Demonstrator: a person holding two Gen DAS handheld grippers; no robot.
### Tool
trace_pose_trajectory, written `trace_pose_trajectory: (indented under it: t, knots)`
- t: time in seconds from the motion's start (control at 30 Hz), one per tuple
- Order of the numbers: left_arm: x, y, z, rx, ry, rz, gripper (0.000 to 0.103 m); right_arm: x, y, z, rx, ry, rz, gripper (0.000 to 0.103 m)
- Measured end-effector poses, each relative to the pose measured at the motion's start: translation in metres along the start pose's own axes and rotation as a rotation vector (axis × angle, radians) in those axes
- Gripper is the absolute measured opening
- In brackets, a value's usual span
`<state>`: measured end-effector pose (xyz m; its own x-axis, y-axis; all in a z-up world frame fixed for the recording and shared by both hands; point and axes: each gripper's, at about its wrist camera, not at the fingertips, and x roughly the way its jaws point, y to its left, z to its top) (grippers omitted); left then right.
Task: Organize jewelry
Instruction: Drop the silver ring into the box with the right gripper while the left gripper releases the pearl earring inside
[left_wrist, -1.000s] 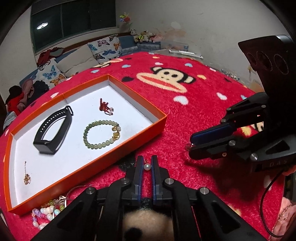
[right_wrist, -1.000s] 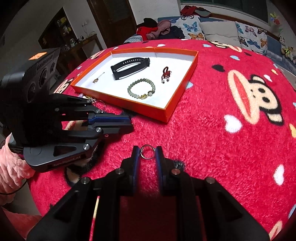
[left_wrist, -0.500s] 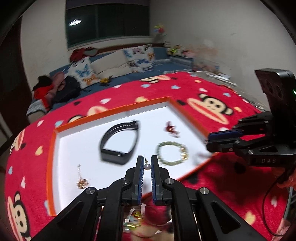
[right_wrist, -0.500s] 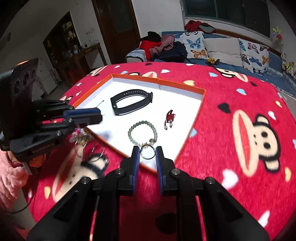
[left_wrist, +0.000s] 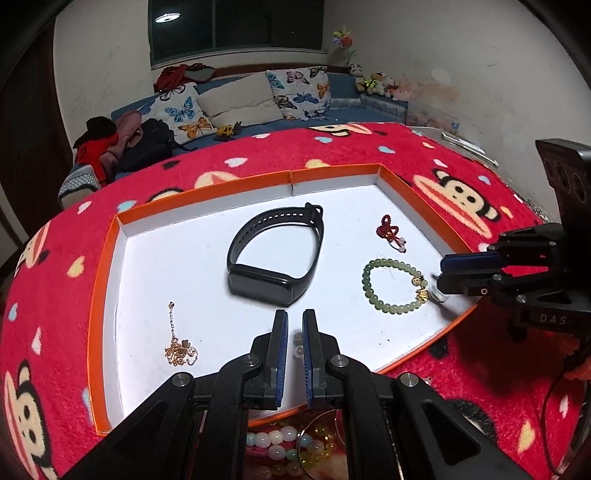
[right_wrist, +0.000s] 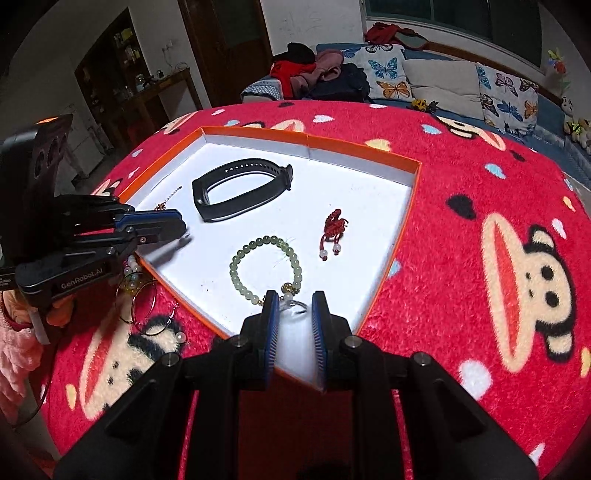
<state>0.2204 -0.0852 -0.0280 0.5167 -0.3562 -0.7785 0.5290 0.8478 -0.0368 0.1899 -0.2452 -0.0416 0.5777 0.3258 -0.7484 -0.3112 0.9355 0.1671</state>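
Both hand-held grippers hang over the orange-rimmed tray (left_wrist: 107, 280) on the red monkey-print surface (right_wrist: 480, 177), each bringing a small piece in, so the step in hand looks like the drop-off. The left hand-held gripper (left_wrist: 294, 332) has its jaws drawn nearly together over the tray's near part; a small pale pearl-like bead (left_wrist: 297, 345) shows blurred in the narrow gap, and whether the pads press on it I cannot tell. The right hand-held gripper (right_wrist: 293, 306) is narrowly closed on a thin metal ring (right_wrist: 293, 305), held just beside the gold charm of the green bead bracelet (right_wrist: 264, 264) near the tray's corner. The next move probably calls for lowering each piece onto a bare patch of white floor and then releasing it; the ring wants a spot clear of the bracelet so the two do not tangle. Already in the tray lie a black wristband (left_wrist: 275, 253), a red knotted charm (left_wrist: 389, 230) and a thin gold chain (left_wrist: 177, 341), well apart from each other. Outside, against the near rim, a heap of hoops and pastel beads (right_wrist: 138, 291) waits, likely next. The near rim is the thing to clear.
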Motion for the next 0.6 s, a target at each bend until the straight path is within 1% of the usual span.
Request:
trace_pose_trajectory:
  t: [0.1, 0.17, 0.37, 0.43, 0.53, 0.6]
  knots:
    - [-0.005, 0.004, 0.000, -0.024, -0.005, -0.005, 0.009, -0.006, 0.004, 0.000, -0.009, -0.014, -0.016, 0.021]
    - [-0.012, 0.005, -0.001, -0.030, -0.013, -0.001, 0.009, -0.013, 0.008, 0.000, -0.015, -0.027, -0.008, 0.026]
    - [-0.039, 0.005, -0.010, -0.047, -0.037, 0.009, 0.009, -0.037, 0.032, -0.011, -0.060, -0.054, 0.042, 0.026]
    - [-0.048, 0.003, -0.016, -0.044, -0.042, 0.010, 0.009, -0.039, 0.043, -0.018, -0.079, -0.047, 0.066, 0.026]
    - [-0.063, 0.000, -0.029, -0.035, -0.044, 0.011, 0.009, -0.034, 0.057, -0.027, -0.113, -0.013, 0.101, 0.024]
    - [-0.071, -0.003, -0.039, -0.030, -0.039, 0.014, 0.009, -0.027, 0.063, -0.031, -0.131, 0.008, 0.106, 0.024]
